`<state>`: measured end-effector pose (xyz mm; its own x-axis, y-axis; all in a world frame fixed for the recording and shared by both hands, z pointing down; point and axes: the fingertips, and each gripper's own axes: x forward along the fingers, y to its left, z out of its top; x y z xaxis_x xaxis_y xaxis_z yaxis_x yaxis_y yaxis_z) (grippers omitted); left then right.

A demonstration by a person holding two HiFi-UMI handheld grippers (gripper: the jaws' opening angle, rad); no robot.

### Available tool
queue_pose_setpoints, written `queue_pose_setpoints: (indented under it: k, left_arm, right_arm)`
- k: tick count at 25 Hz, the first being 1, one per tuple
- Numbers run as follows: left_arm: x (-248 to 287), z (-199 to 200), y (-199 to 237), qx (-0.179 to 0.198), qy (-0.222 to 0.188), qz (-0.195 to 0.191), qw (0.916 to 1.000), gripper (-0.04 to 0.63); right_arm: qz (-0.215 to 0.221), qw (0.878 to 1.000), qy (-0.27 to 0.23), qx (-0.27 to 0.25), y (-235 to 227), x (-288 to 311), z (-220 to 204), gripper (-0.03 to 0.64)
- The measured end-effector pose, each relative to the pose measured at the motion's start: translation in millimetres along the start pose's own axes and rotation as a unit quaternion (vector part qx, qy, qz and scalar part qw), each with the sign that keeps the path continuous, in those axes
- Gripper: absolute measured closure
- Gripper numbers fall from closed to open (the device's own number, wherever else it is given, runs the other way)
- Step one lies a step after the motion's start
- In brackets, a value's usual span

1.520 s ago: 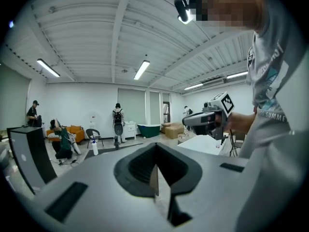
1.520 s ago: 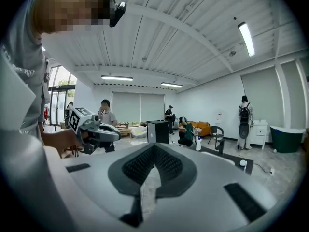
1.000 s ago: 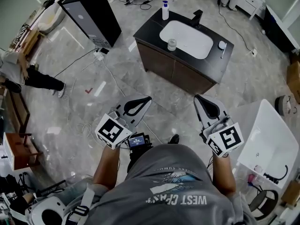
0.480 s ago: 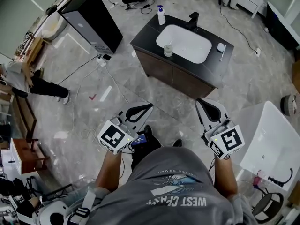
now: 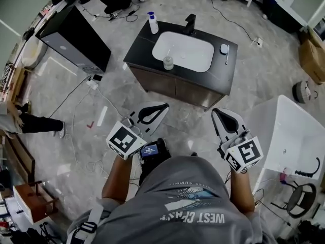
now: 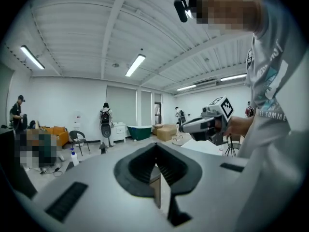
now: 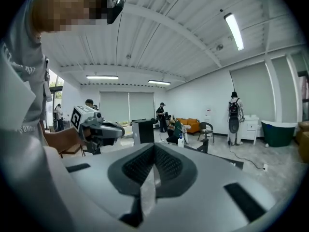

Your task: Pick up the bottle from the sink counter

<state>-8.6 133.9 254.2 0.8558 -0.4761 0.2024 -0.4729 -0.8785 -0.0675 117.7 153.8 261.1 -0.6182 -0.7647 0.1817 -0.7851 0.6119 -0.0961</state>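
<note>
Left tongs (image 5: 164,106), right tongs (image 5: 215,111) nearer counter (image 5: 222,74)

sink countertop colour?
Black countertop, around a white basin; the head view shows it best.

At upper centre, a black tabletop (image 5: 139,47) holds a white basin (image 5: 190,52) and a white, blue-capped bottle (image 5: 153,25) above grey marbled floor (image 5: 264,80).
</note>
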Motion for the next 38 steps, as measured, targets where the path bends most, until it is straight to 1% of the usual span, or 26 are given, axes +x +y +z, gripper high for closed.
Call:
queue_pose_setpoints:
  k: [4, 7, 11, 14, 20, 24, 28, 31, 34, 38]
  left_arm:
    - [-2, -16, 30, -0.014, 0.014, -0.022, 0.9996, 0.592]
    - [-7, -18, 45, -0.017, 0.015, -0.037, 0.9991, 0.592]
    - [-11, -21, 65, -0.017, 0.013, -0.040, 0.9990, 0.592]
    - [-15, -24, 73, -0.021, 0.010, -0.045, 0.9987, 0.592]
    - [-21, -39, 85, -0.024, 0.022, -0.064, 0.9974, 0.592]
    - [-19, -46, 91, -0.029, 0.028, -0.067, 0.9970, 0.592]
    - [-9, -48, 92, -0.037, 0.030, -0.060, 0.9971, 0.592]
    - [4, -46, 96, -0.045, 0.034, -0.045, 0.9974, 0.592]
    - [16, -38, 100, -0.049, 0.033, -0.031, 0.9978, 0.592]
    - [36, -31, 117, -0.044, 0.032, -0.001, 0.9985, 0.592]
  right_arm:
    - [-0.012, 1.000, -0.002, -0.004, 8, 30, 12, 0.615]
    - [-0.021, 1.000, -0.002, -0.005, 11, 46, 19, 0.614]
    - [-0.024, 1.000, -0.001, -0.003, 15, 62, 20, 0.615]
    - [-0.028, 1.000, 0.002, 0.000, 18, 73, 18, 0.615]
    - [-0.035, 0.999, 0.005, 0.010, 27, 90, 14, 0.615]
    - [-0.032, 0.999, 0.017, 0.024, 28, 94, 3, 0.614]
    - [-0.024, 0.998, 0.028, 0.041, 13, 95, -10, 0.614]
    - [-0.004, 0.998, 0.030, 0.047, -3, 107, -11, 0.615]
    - [0.020, 0.999, 0.027, 0.040, -19, 118, -3, 0.614]
    - [0.044, 0.998, 0.027, 0.027, -46, 130, 7, 0.615]
